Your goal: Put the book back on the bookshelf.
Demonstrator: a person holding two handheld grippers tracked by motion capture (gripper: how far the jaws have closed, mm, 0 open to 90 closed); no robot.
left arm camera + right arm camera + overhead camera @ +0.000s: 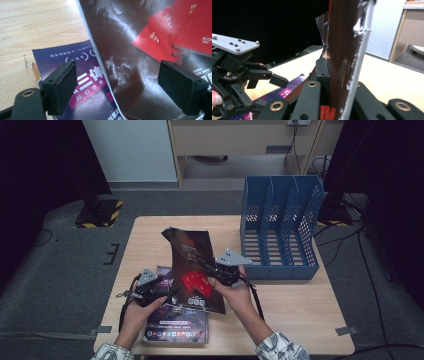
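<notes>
Clamping glossy, creased dark magazine [192,265], right tongs [212,270], pale woodgrain table [295,295]

The purple booklet [87,82] carries large white Chinese characters "三体" above a pink band reading "科幻世界". The dark brochure [130,50] shows the digits "636 3480" near its lower right corner; its red cards' lettering is too cropped to read.

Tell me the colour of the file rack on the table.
Blue, with perforated walls; the file rack shows best in the high view.
</notes>
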